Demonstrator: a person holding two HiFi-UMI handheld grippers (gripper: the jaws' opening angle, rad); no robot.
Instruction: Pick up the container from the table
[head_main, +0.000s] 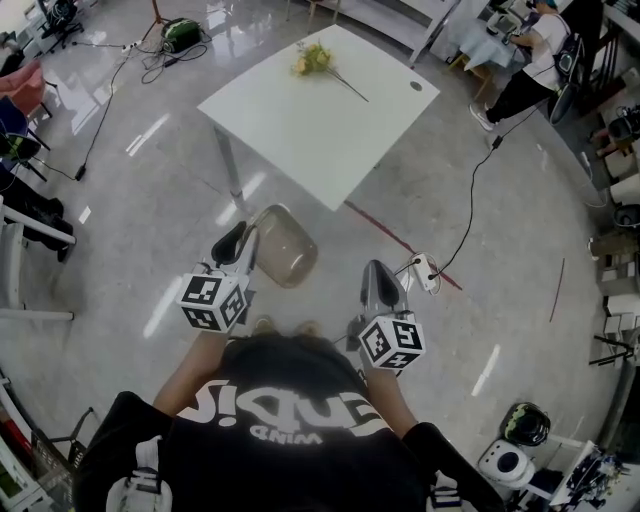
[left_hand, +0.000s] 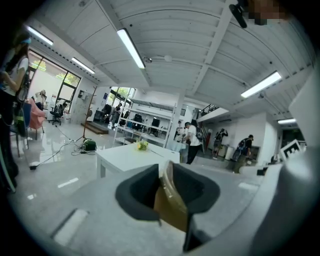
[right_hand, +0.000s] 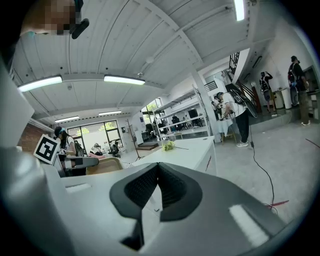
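Observation:
A translucent brownish container (head_main: 285, 247) hangs over the floor in front of me, off the white table (head_main: 320, 110). My left gripper (head_main: 243, 247) is shut on the container's rim. In the left gripper view the container's wall (left_hand: 171, 200) stands pinched between the dark pads of the left gripper (left_hand: 164, 167). My right gripper (head_main: 380, 283) is to the right of the container, apart from it. In the right gripper view the right gripper (right_hand: 157, 168) is shut with nothing in it, and the container (right_hand: 102, 165) shows to its left. A yellow flower sprig (head_main: 313, 58) lies on the table.
The table stands ahead on a glossy grey floor. A power strip with a black cable (head_main: 426, 270) and a red tape line (head_main: 400, 243) lie near my right side. A person (head_main: 535, 55) stands at benches at the back right. Chairs and bags (head_main: 25, 150) line the left.

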